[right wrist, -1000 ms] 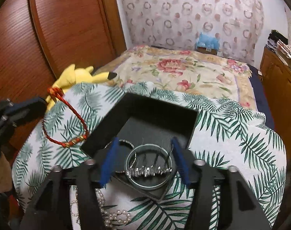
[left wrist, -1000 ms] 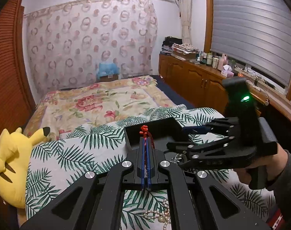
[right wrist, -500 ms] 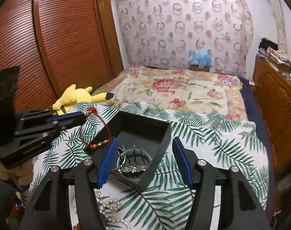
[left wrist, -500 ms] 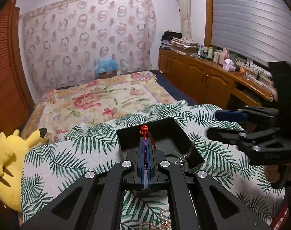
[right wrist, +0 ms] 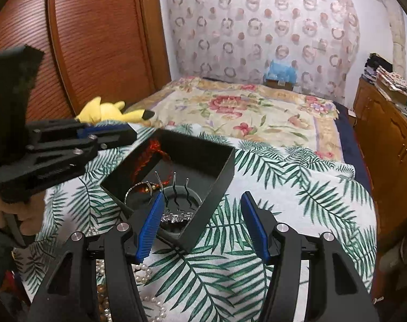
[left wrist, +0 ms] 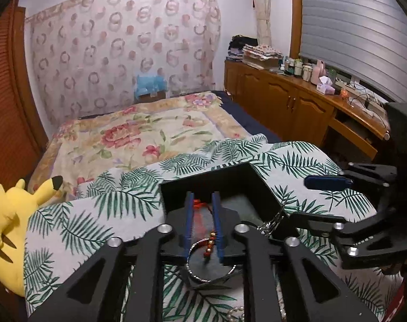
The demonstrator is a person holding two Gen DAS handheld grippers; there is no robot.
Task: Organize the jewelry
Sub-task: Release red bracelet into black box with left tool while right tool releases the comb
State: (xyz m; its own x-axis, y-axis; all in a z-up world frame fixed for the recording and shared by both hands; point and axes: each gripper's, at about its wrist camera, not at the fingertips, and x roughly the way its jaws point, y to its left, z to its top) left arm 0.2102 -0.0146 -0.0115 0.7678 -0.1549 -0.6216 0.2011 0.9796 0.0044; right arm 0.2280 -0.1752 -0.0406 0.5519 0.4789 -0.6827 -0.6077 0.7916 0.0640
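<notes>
1. The left tongs have just been opening and stand slightly spread above the black box; the red cord bracelet lies between the blue pads, which no longer press on it.
2. The bracelet's gold beads hang low over a silver bangle inside the box.
3. The right tongs are spread wide with nothing between them, their left pad over the box's near corner.
4. In the right wrist view the box also holds wavy hairpins and a sparkling silver piece.
5. A pearl necklace lies outside the box on the palm-leaf cloth.
6. A yellow plush toy rests at the bed's edge.
</notes>
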